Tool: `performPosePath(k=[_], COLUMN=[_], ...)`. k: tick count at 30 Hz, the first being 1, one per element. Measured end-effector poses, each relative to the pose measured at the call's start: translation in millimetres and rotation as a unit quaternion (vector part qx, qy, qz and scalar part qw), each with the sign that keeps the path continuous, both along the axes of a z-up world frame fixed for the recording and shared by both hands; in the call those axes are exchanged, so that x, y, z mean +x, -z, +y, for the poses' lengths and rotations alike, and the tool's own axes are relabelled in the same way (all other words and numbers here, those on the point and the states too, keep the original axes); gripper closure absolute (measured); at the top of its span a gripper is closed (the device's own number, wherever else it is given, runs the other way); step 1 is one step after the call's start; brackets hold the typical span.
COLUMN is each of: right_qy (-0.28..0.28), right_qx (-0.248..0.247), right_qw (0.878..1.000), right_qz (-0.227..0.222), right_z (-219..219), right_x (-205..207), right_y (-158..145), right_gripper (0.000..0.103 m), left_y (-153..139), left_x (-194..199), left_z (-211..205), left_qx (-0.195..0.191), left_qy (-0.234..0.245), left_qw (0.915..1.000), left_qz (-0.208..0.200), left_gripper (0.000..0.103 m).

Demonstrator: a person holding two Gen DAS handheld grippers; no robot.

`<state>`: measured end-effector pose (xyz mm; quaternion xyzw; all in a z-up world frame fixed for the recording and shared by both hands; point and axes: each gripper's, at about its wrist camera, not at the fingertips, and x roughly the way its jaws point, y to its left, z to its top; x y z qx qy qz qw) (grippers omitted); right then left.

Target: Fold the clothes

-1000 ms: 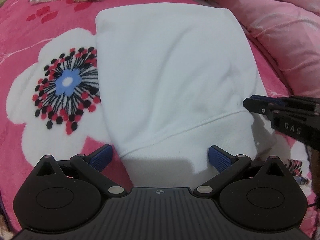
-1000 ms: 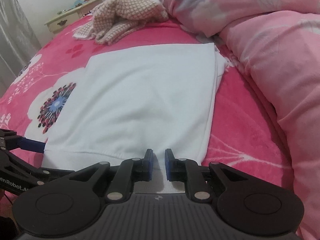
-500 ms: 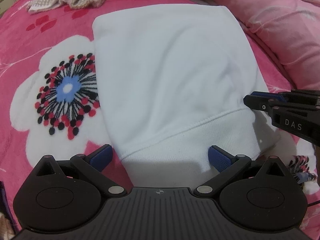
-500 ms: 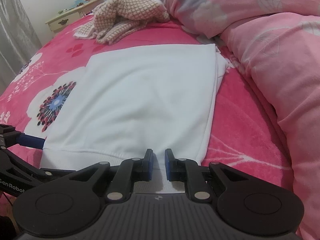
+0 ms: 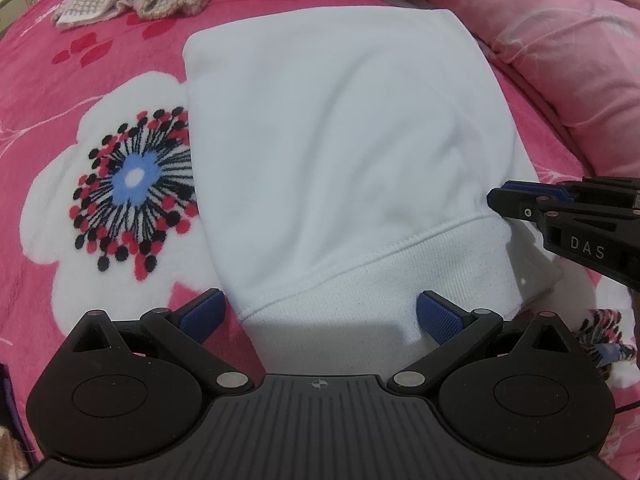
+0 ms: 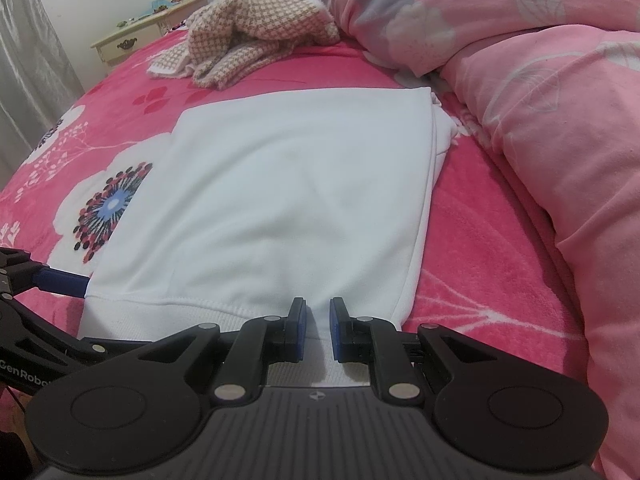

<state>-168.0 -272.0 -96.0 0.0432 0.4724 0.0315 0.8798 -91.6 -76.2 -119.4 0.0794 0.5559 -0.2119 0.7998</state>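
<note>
- Lying flat on the pink flowered blanket point(image 6: 480, 240), the folded white fleece sweatshirt point(image 5: 340, 152) loses its hem corner behind the left gripper point(image 5: 318, 316), jaws wide apart.
- Right gripper point(image 6: 318, 330): narrow gap over hem; grip unclear.
- Only the right view shows the cream bedside drawer point(image 6: 136, 42).

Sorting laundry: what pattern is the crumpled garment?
Beige-and-white houndstooth check, clearest in the right wrist view.
</note>
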Motion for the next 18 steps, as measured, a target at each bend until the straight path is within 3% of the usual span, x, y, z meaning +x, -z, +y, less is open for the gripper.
performPosePath(k=[18], right_qy=[-0.001], right_qx=[-0.005], right_qw=[1.000], right_qz=[-0.001], right_z=[4.2], right_x=[-1.5], right_y=[-0.3], right_gripper=[0.088], left_y=[-1.1], left_x=[-0.8], left_z=[0.5], left_qx=[0.005], left_qy=[0.003], left_qw=[1.0000], left_qz=[-0.004], left_gripper=[0.000])
